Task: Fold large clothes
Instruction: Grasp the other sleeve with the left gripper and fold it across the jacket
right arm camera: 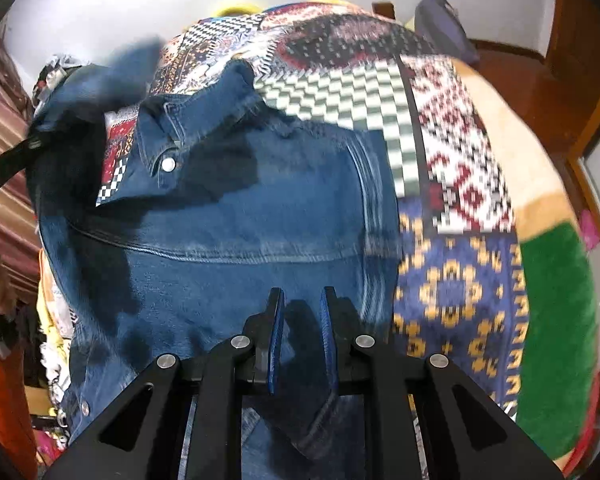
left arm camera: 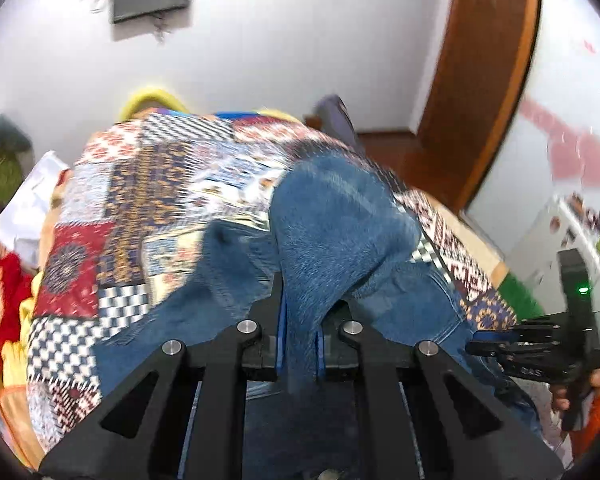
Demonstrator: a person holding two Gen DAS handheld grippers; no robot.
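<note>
While the denim shirt [right arm camera: 240,216] lies spread over the patchwork bedspread [right arm camera: 452,184], both grippers have a piece of it, which makes sense for a fold: one hand carries cloth, the other keeps it in check.

The left gripper [left arm camera: 300,328] is pinched tight on a thick bunch of denim, probably a sleeve or a side edge, hard to say with the blur. That bunch rises straight out from between the blue pads and humps up over the bed, so it looks like the fabric is being lifted to swing across the body of the shirt.

The right gripper [right arm camera: 302,340] points steeply down at the shirt's lower back panel. Its pads look a bit apart, but a flap of denim runs between them near the bottom, so it's clamped on a thin layer, likely the hem, to hold that side up.

The right wrist view is the useful one for layout: collar [right arm camera: 156,136], snap button [right arm camera: 168,165], yoke seam, and the lifted part as a dark blur at top left. The left view misses all that, but it alone shows the right gripper [left arm camera: 540,344] from the side with fingers [left arm camera: 560,400] wrapped around its handle.
</note>
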